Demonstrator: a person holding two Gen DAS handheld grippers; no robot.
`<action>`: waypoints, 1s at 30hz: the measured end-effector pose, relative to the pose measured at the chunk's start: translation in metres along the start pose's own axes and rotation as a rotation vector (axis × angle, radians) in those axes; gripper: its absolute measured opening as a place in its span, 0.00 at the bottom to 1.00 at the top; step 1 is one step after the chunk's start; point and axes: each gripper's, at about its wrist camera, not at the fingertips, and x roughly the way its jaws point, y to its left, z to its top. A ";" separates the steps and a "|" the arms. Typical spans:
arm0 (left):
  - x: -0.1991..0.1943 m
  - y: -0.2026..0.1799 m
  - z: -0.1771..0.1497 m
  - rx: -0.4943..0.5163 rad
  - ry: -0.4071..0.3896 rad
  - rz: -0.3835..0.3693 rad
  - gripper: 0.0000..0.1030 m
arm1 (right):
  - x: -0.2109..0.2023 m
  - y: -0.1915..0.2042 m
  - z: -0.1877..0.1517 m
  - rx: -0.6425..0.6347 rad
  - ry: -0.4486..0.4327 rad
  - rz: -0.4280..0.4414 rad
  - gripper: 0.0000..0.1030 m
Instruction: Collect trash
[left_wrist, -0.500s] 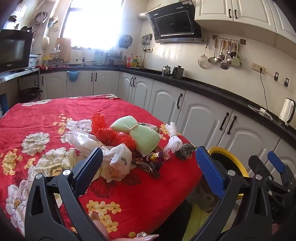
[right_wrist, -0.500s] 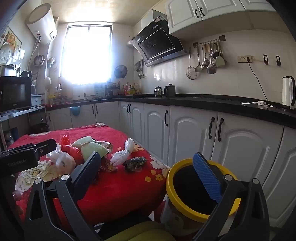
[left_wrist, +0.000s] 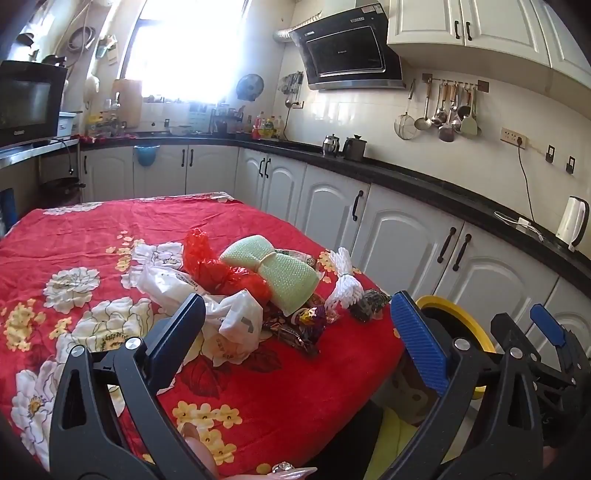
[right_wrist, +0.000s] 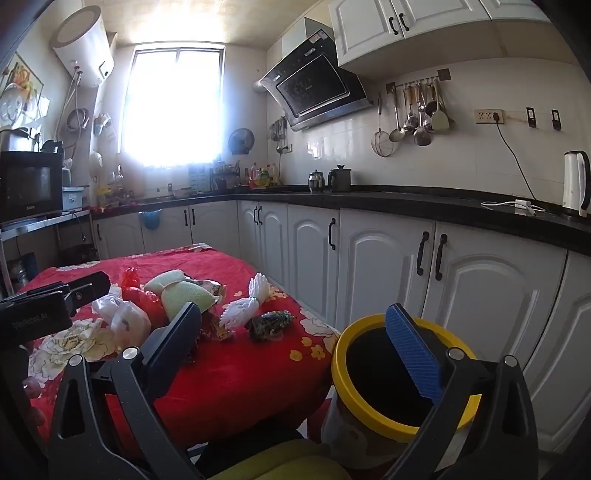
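The table (left_wrist: 92, 229), covered by a red floral cloth, occupies the lower left of both wrist views, with white kitchen cabinets (right_wrist: 480, 295) under a black countertop (right_wrist: 443, 206) running along its far side. A bin with a yellow rim (right_wrist: 341, 354) and dark interior stands on the floor just beside the near right corner of the table. The left gripper (left_wrist: 295, 332) hangs above the near edge of the table with its jaws spread wide and nothing between the pads. The right gripper (right_wrist: 295, 343) is positioned to the right, its left finger over the table corner and its right finger over the bin opening; its jaws are likewise spread wide and hold nothing. The trash lies in a loose cluster on the table near the right edge. By size: a pale green mesh sponge (left_wrist: 280, 269) tied at the middle; white plastic bags (left_wrist: 236, 321) in front of the left finger; a crumpled red plastic bag (left_wrist: 207, 262) touching the sponge; a white foam net (left_wrist: 345, 280) tied at its waist; dark foil wrappers (left_wrist: 303, 325) below the sponge; and a small dark crumpled wrapper (left_wrist: 369, 302) nearest the bin.
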 end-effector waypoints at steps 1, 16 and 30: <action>0.000 0.000 0.001 0.001 -0.001 0.000 0.90 | 0.000 0.000 0.000 0.001 0.000 -0.001 0.94; -0.007 -0.005 0.001 0.009 -0.020 -0.005 0.90 | 0.003 -0.001 -0.003 0.003 -0.001 -0.005 0.94; -0.007 -0.005 0.000 0.009 -0.021 -0.004 0.90 | 0.003 0.000 0.000 0.004 0.001 -0.006 0.94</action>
